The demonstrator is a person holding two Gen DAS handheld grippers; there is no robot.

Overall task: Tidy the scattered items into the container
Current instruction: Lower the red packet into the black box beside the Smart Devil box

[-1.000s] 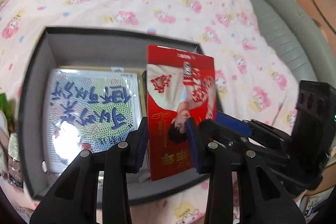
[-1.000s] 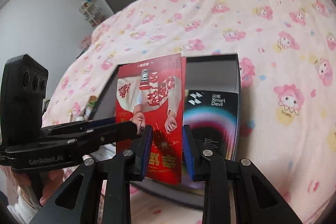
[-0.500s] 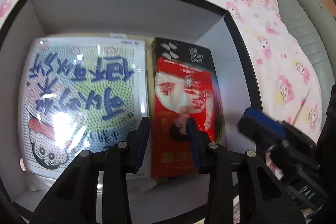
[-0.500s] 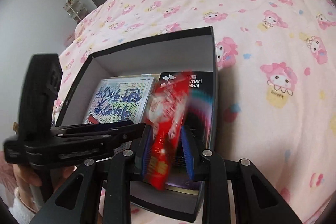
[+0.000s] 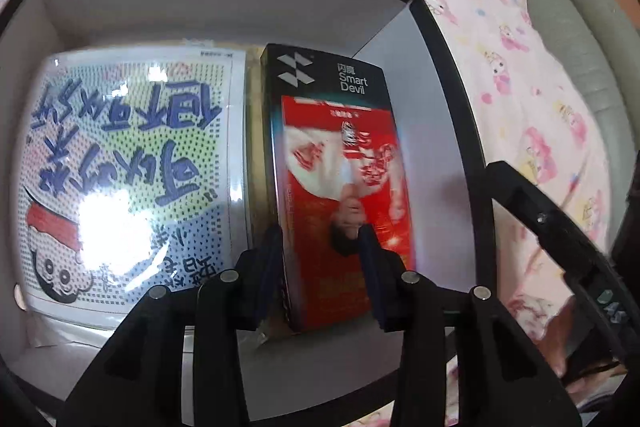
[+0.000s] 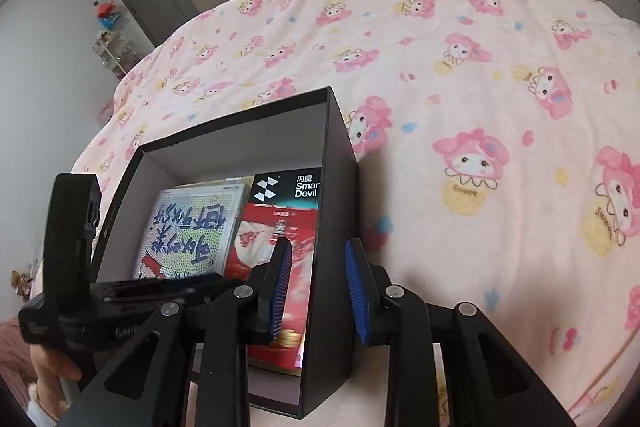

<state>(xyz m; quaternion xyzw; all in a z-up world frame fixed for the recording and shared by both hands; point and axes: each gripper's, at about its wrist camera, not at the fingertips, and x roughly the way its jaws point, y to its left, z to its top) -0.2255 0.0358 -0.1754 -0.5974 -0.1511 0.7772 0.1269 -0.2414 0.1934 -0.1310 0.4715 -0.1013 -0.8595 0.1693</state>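
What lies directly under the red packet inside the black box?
The red packet lies on a black Smart Devil box, whose top end shows above it. Beside it lies a dotted picture sheet. Whatever is beneath the Smart Devil box is covered.

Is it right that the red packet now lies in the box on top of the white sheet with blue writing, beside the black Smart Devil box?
Not quite. The red packet lies on top of the black Smart Devil box, and the white sheet with blue writing lies beside them in the box. The left wrist view shows this; the left gripper is opening around the packet.
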